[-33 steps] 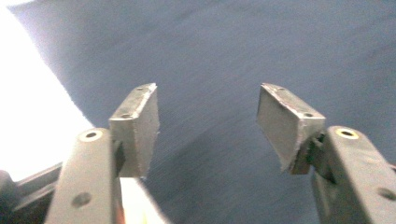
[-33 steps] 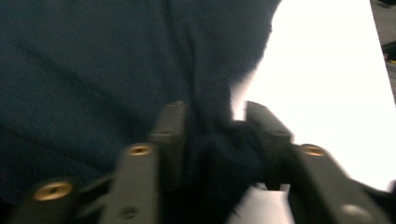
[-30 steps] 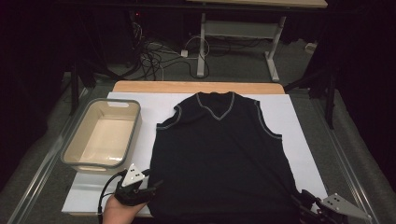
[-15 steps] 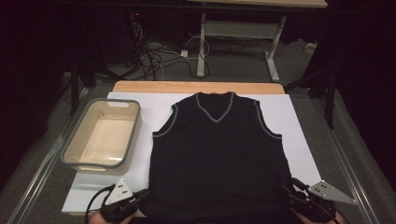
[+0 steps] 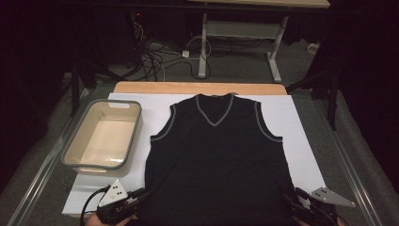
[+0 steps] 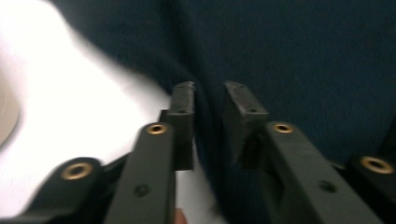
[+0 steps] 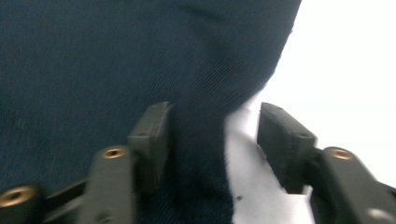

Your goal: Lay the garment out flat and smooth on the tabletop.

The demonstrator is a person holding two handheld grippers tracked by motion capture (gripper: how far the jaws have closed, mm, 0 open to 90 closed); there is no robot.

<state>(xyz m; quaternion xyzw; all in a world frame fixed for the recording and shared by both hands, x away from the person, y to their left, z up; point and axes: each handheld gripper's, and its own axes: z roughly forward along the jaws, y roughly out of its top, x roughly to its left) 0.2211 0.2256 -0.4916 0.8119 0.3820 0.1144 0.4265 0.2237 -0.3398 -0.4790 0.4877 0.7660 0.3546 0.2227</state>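
A dark sleeveless vest (image 5: 216, 160) with grey trim at neck and armholes lies flat on a white sheet (image 5: 301, 117). My left gripper (image 5: 140, 194) is at the vest's lower left corner. In the left gripper view its jaws (image 6: 208, 91) stand a little apart with the hem edge (image 6: 205, 140) between them; they have just been opening. My right gripper (image 5: 295, 200) is at the lower right corner. In the right gripper view it (image 7: 212, 112) is open, with the vest's edge (image 7: 201, 154) lying loose between the pads.
A beige tray with a grey rim (image 5: 136, 127) stands left of the vest, with nothing in it. The sheet covers a wooden tabletop (image 5: 197, 88). Beyond the table, cables (image 5: 160, 56) and a desk frame (image 5: 273, 52) stand on the floor.
The vest, skewed a second ago, now lies straight and smooth. Both grippers have drawn back to its lower corners. The left jaws closed on the hem and now stand parted.
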